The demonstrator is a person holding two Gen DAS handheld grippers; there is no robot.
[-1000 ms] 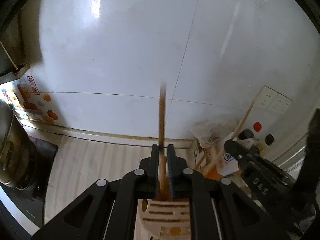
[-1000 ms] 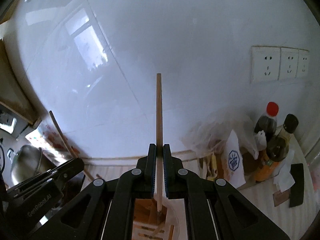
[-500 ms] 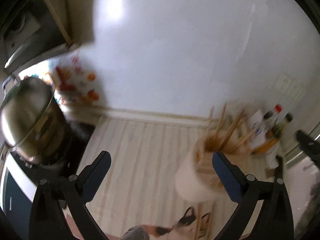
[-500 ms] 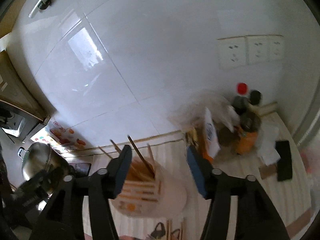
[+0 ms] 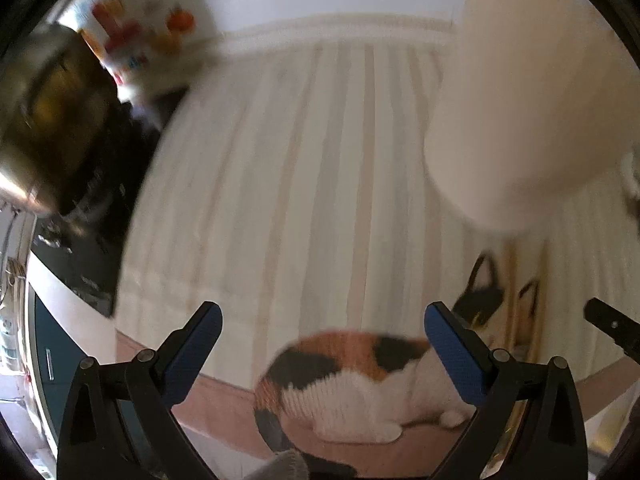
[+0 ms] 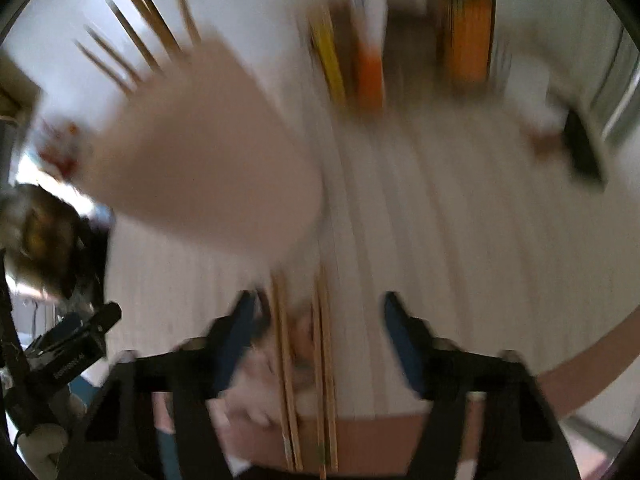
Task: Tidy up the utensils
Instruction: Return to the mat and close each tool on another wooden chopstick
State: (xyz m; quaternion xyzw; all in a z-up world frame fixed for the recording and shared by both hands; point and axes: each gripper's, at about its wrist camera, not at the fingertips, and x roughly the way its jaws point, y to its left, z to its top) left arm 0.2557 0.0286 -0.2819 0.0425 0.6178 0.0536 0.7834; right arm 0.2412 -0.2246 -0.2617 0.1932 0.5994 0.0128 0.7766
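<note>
A cream utensil holder (image 5: 524, 112) stands on the striped mat at the upper right of the left wrist view; it is blurred. In the right wrist view the holder (image 6: 208, 156) has several wooden chopsticks (image 6: 132, 36) sticking out of it. More wooden chopsticks (image 6: 304, 360) lie on the mat near the front edge, between the right gripper's fingers. My left gripper (image 5: 324, 344) is open and empty above a cat-shaped item (image 5: 352, 380). My right gripper (image 6: 320, 332) is open and empty above the loose chopsticks.
A steel pot (image 5: 44, 120) sits on a black stove at the left. Sauce bottles and packets (image 6: 404, 40) stand at the back by the wall. A dark flat object (image 6: 584, 148) lies at the right. The left gripper shows in the right wrist view (image 6: 68, 348).
Both grippers held a chopstick upright over the holder, then opened and let go. Both have since tilted down and dropped toward the mat's front edge.
</note>
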